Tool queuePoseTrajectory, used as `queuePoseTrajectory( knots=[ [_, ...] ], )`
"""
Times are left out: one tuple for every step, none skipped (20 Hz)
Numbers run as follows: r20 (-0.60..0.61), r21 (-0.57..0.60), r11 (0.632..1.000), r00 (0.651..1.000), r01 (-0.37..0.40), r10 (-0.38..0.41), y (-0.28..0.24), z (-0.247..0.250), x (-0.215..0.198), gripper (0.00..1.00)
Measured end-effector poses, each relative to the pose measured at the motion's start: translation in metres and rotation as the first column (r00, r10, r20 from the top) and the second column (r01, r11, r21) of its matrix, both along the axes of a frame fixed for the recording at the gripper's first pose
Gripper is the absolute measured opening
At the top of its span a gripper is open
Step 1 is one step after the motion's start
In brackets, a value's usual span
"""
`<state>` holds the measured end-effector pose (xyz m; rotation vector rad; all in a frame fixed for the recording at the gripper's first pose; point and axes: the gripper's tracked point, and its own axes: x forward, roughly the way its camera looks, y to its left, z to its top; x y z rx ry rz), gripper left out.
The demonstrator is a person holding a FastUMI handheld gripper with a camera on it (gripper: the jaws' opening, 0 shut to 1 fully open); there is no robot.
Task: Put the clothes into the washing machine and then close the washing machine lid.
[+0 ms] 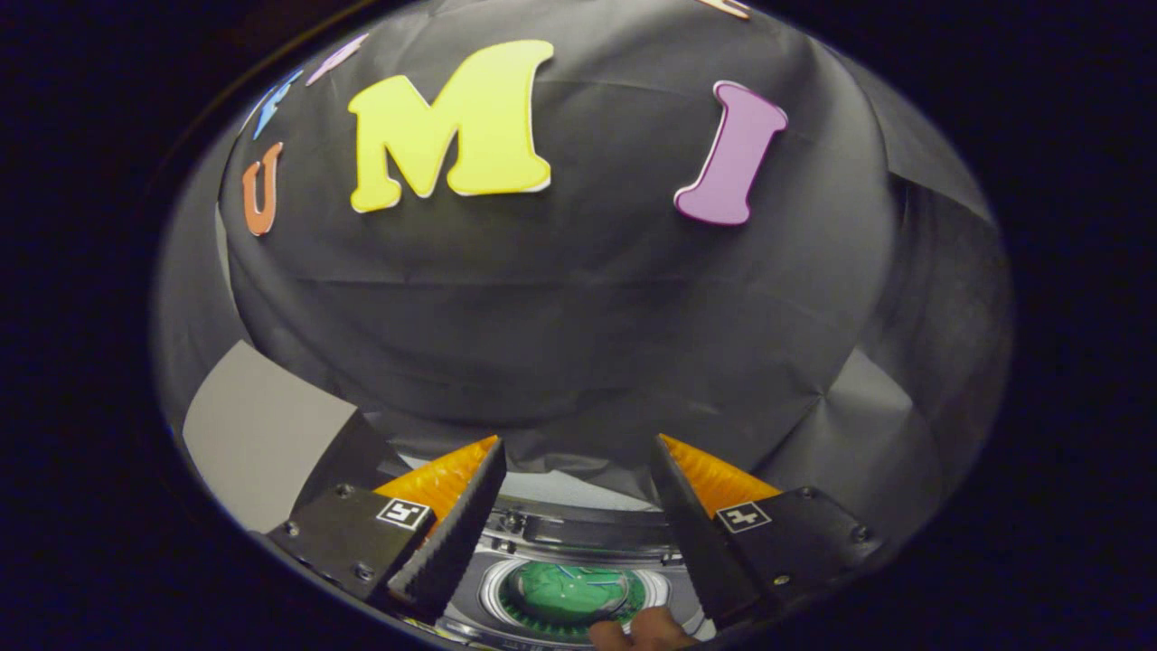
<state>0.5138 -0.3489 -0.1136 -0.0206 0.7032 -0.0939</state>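
Black cloth wall (560, 344) beyond parted, empty fingers (470, 515)

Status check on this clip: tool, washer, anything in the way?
Tool open, holding nothing. Washing machine below between the fingers, green inside the drum. A hand at the drum's near rim.

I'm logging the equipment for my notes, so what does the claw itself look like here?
The claw has two black wedge-shaped fingers with ribbed, toothed inner faces and translucent orange backing. Each sits on a black screwed-down block carrying a small square black-and-white marker. No cables or sleeve can be made out.
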Motion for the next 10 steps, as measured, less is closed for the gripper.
queuePoseTrajectory(
  knots=[
    [-0.008, 0.014, 1.000, 1.000, 0.017, -0.017, -0.003, -0.006, 0.005, 1.00],
    [-0.024, 0.028, 0.999, 0.999, 0.036, -0.036, -0.007, -0.017, 0.009, 1.00],
    [-0.039, 0.040, 0.998, 0.998, 0.051, -0.049, -0.010, -0.026, 0.011, 1.00],
    [-0.054, 0.047, 0.997, 0.997, 0.062, -0.059, -0.012, -0.034, 0.010, 1.00],
    [-0.074, 0.046, 0.996, 0.995, 0.072, -0.068, -0.014, -0.043, 0.010, 1.00],
    [-0.075, 0.062, 0.996, 0.995, 0.071, -0.066, -0.013, -0.048, 0.009, 1.00],
    [-0.049, 0.076, 0.994, 0.996, 0.078, -0.075, -0.012, -0.046, 0.014, 1.00],
    [-0.048, 0.077, 0.994, 0.996, 0.078, -0.075, -0.012, -0.048, 0.011, 0.99],
    [-0.039, 0.070, 0.995, 0.997, 0.076, -0.073, -0.013, -0.049, 0.011, 0.98],
    [-0.020, 0.067, 0.995, 0.997, 0.071, -0.070, -0.014, -0.048, 0.010, 0.98]
  ],
)
